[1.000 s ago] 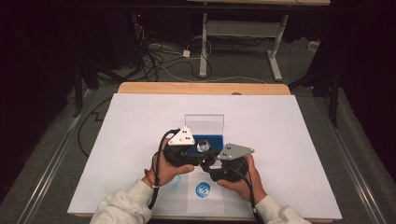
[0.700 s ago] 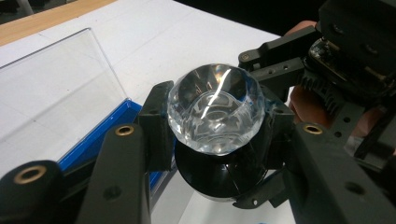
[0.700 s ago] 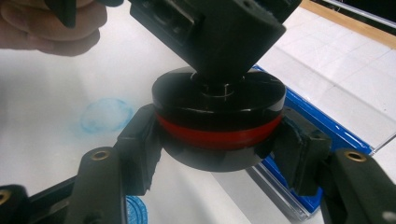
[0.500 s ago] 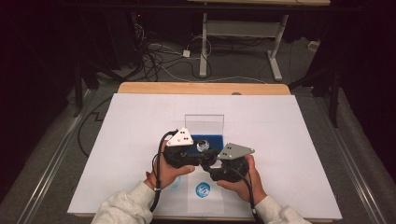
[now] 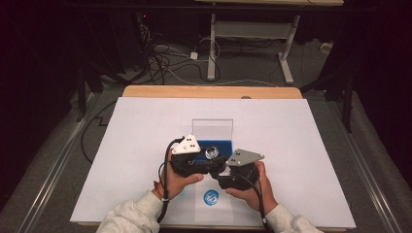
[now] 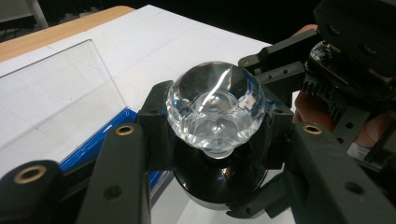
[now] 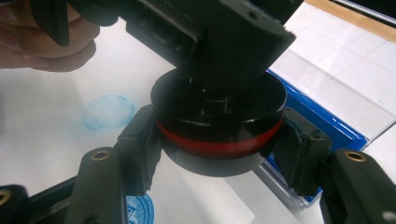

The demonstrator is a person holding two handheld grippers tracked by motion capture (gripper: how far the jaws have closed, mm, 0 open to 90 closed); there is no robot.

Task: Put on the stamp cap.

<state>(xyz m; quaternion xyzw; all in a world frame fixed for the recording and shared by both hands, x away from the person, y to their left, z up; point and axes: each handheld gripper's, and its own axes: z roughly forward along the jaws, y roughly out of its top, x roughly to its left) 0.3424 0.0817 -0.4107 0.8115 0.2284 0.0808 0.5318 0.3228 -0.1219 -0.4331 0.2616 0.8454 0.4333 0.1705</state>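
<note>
Left gripper view gives us the left gripper (image 6: 212, 140) with its jaws pressed on a faceted clear glass knob (image 6: 215, 108), which sits atop a black round base (image 6: 219, 179). Our right gripper (image 7: 219, 144) clamps that base at its red band (image 7: 219, 142), jaws tight on both sides. We hold both just above the white tabletop (image 5: 301, 145), toward its near edge, beside a clear box with blue floor (image 5: 213, 133). A round blue label (image 5: 211, 196) lies nearer us; we cannot read its print.
</note>
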